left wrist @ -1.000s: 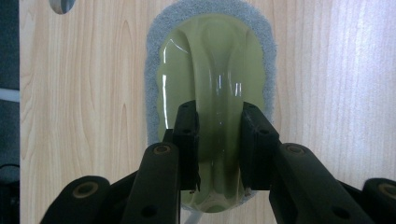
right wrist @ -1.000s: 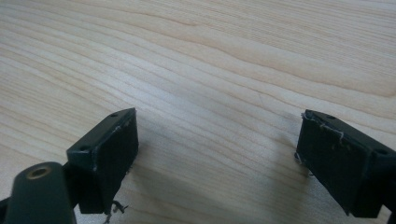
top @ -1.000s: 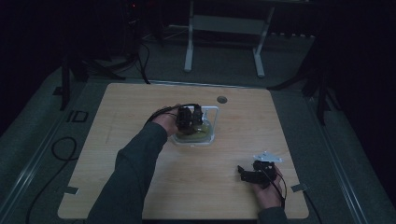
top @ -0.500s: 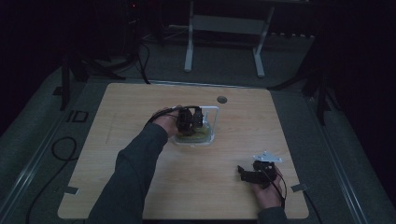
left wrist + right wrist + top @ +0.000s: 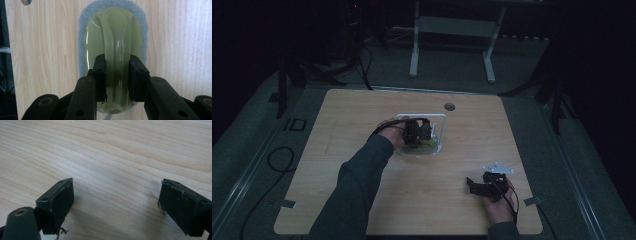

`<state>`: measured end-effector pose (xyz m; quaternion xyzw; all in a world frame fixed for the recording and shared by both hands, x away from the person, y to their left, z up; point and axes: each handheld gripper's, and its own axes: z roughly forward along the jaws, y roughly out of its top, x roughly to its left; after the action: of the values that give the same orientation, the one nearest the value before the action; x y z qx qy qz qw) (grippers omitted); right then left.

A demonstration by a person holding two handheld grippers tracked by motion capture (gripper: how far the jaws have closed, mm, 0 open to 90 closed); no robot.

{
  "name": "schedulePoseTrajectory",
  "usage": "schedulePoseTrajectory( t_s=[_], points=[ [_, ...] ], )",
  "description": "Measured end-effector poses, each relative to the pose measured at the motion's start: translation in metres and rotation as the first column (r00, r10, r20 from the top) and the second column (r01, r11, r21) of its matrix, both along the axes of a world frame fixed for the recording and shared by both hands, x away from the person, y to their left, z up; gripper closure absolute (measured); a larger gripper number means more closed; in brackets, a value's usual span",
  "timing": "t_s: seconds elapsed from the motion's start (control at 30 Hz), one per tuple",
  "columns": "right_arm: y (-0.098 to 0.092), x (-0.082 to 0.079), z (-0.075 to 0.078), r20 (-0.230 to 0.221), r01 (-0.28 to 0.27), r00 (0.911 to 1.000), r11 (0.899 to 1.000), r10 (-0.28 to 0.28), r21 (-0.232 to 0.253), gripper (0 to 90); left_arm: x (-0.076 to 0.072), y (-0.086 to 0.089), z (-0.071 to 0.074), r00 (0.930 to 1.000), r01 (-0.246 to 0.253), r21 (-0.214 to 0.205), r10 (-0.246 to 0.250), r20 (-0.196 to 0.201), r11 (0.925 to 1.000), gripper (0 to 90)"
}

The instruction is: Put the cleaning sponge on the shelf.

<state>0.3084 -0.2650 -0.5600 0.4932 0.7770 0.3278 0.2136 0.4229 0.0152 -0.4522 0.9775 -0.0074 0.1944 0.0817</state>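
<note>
My left claw is clamped across the raised central ridge of the green scrubber, which lies flat on the desk, mid-desk in the high view. I judge it light; the glossy shell looks hard and slippery, the grey pad beneath soft, so the ridge is the right hold. My right claw stands wide open, empty, above bare wood. Count: one scrubber, two claws.

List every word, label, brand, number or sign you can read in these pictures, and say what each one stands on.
"ID": large pale letters on the dark floor mat left of the table, seen in the high view.
No other text: the green scrubber held by the left tongs bears none that can be read, nor do the right tongs.
</note>
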Motion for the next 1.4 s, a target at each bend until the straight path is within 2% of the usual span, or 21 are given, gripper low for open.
schedulePoseTrajectory(
  t_s=[0.6, 0.9, 1.13, 1.4],
  points=[
    [0.000, 0.000, 0.000, 0.000, 0.000, 1.0000, 1.000, 0.000, 0.000, 12.5, 0.003, -0.006, -0.010, 0.9993, -0.027, 0.007, 0.026, 0.027, 0.9996, 71.0],
    [0.000, 0.000, 0.000, 0.000, 0.000, 1.0000, 1.000, 0.000, -0.001, 12.5, 0.003, -0.007, -0.013, 0.9983, -0.025, 0.005, 0.025, 0.053, 0.9997, 70.8],
    [0.000, 0.000, 0.000, 0.001, 0.000, 1.0000, 1.000, 0.000, 0.000, 12.5, 0.004, -0.008, -0.015, 0.9970, -0.024, 0.022, 0.022, 0.074, 0.9995, 70.8],
    [0.000, 0.000, 0.000, 0.001, 0.000, 1.0000, 1.000, 0.000, 0.000, 12.5, 0.005, -0.009, -0.015, 0.9942, -0.039, 0.011, 0.038, 0.101, 0.9992, 71.0]
  ],
)
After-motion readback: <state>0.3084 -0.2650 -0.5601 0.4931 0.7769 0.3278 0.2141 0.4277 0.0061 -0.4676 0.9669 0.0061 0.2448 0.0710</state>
